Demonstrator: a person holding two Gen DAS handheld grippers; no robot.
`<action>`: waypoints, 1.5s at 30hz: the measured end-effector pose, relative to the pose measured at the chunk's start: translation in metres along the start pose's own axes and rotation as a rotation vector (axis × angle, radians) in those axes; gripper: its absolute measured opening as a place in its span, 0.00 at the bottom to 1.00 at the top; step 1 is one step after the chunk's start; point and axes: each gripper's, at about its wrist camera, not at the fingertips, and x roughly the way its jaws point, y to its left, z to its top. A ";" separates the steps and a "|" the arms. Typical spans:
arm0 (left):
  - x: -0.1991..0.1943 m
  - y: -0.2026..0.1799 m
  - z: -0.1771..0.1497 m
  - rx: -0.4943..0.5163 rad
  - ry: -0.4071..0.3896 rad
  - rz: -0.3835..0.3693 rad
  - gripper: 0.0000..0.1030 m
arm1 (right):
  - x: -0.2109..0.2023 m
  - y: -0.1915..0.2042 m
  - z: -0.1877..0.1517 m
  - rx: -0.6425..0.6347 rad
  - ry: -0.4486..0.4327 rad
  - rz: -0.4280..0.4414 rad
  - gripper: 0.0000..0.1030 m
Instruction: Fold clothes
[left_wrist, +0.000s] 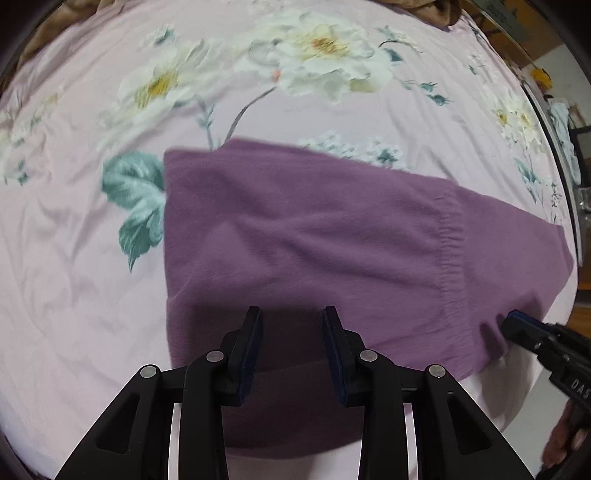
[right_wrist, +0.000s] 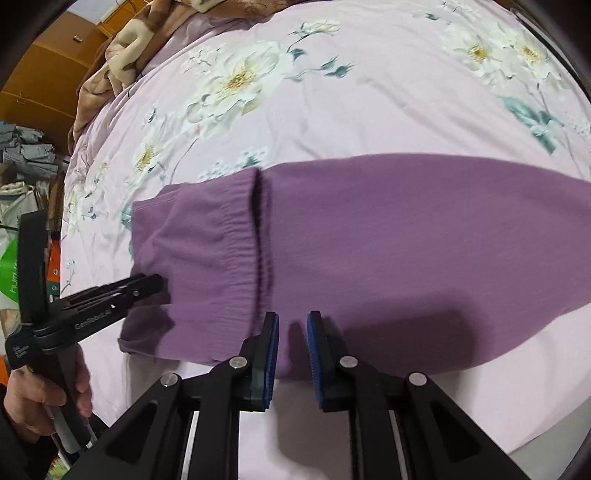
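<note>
A purple fleece garment (left_wrist: 314, 229) (right_wrist: 388, 240) lies folded flat on a pink floral bed sheet (left_wrist: 74, 258) (right_wrist: 369, 103). Its gathered elastic band (left_wrist: 450, 258) (right_wrist: 229, 236) runs across it near one end. My left gripper (left_wrist: 291, 314) (right_wrist: 160, 286) hovers open over the garment's near edge, with nothing between its fingers. My right gripper (right_wrist: 293, 317) (left_wrist: 511, 319) stands at the near edge beside the band. Its jaws are a narrow gap apart, with no cloth pinched between them.
A crumpled brown blanket (right_wrist: 122, 48) (left_wrist: 436, 14) lies at the far end of the bed. Wooden furniture (right_wrist: 48, 74) and grey bags (right_wrist: 26, 151) stand beyond the bed's left side. A person's hand (right_wrist: 29, 398) holds the left gripper's handle.
</note>
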 end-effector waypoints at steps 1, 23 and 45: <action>-0.003 -0.006 0.001 -0.001 -0.010 0.005 0.33 | -0.004 -0.006 0.002 -0.012 -0.003 -0.007 0.15; 0.008 -0.081 -0.006 -0.116 0.026 -0.022 0.40 | -0.062 -0.155 -0.005 0.081 -0.024 0.015 0.10; 0.021 -0.164 0.012 0.078 0.050 -0.055 0.41 | -0.128 -0.337 -0.049 0.591 -0.233 -0.006 0.35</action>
